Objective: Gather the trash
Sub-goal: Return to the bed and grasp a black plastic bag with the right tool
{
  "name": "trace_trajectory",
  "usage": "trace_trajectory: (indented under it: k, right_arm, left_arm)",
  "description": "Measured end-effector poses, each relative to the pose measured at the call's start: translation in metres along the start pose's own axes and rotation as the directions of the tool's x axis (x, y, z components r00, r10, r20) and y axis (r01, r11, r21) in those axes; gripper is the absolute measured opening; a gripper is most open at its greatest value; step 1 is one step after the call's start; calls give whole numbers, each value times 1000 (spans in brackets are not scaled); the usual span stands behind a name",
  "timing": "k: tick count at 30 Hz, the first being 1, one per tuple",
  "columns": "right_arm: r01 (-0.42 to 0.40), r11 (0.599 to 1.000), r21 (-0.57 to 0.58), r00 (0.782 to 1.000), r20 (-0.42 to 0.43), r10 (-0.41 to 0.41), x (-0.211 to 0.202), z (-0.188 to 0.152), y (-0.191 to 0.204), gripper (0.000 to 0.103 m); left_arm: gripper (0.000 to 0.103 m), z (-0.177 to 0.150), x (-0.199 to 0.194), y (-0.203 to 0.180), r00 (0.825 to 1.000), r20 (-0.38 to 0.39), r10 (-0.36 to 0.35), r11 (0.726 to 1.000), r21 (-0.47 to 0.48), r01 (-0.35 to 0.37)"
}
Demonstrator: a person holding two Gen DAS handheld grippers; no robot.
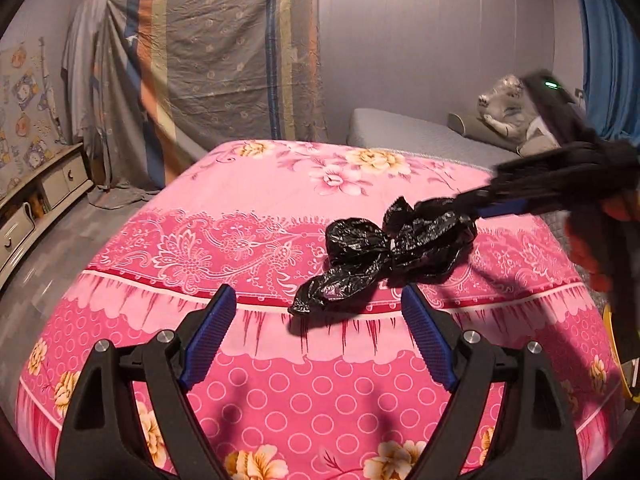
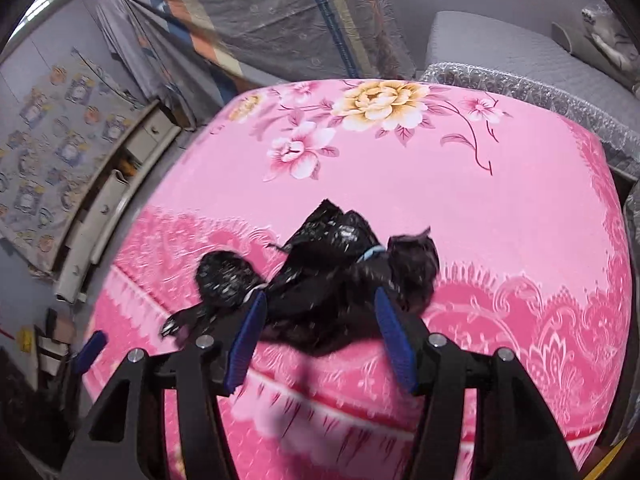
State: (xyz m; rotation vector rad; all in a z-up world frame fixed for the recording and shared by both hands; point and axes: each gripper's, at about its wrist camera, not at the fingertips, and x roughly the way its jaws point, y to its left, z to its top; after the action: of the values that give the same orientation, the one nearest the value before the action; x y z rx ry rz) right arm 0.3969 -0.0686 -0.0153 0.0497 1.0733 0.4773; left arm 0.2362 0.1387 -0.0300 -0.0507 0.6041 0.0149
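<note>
A crumpled black plastic trash bag (image 1: 388, 256) lies on a bed covered with a pink floral sheet (image 1: 280, 184). My left gripper (image 1: 318, 308) is open just in front of the bag's near end, not touching it. My right gripper (image 2: 318, 304) is open, with the bag (image 2: 320, 276) between and just ahead of its blue pads. In the left wrist view the right gripper (image 1: 476, 206) reaches in from the right, blurred, at the bag's far right side.
A low cabinet with drawers (image 1: 36, 200) stands along the left wall. A striped cloth (image 1: 208, 48) hangs at the back. A grey mattress with a soft toy (image 1: 508, 108) lies behind the bed at right.
</note>
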Motion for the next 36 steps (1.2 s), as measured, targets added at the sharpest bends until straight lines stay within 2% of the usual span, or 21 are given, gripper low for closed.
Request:
trace_trajectory:
  k: [2,5,7,9,14,23,30,32,36]
  right_arm:
    - [21,1000,9,1000,-16,-21,15,3,-2,52]
    - [32,999,24,999,-41,-31,28,0,-7,38]
    - [35,999,30,998,-50,-34,32,0,-8,15]
    - [38,999,36,998,-51,-36,32,-1,-11,3]
    - [-10,998,55,1000,-26,11,13,-5,-21,1]
    - [-114,992,57,993,49,111,-53,-25,-39,1]
    - [-158,986,47,984,91,153,-109,-59,-60,1]
    - [-174,983,56,980,109,167,-126,-71,-71,1]
    - [-173,983,63,976,144,162,-155,-99,-88,1]
  left_arm:
    - [80,0,5,-1,1000,-7,-2,1000,11,2]
    - [80,2,10,-2,1000,-14,-4,1000,27,4]
    - [80,3,12,-2,1000,-20,-1,999,34,2]
    - [80,4,15,-1,999,-31,-5,999,34,6]
    - [80,5,18,-3,999,-48,-5,1000,30,7]
    - [83,11,7,-21,1000,-24,-21,997,74,22]
    - [83,26,5,-48,997,-1,-71,988,136,71]
    - [83,32,12,-62,995,-17,-100,981,168,102]
    - [83,44,38,-90,992,-58,-110,969,216,120]
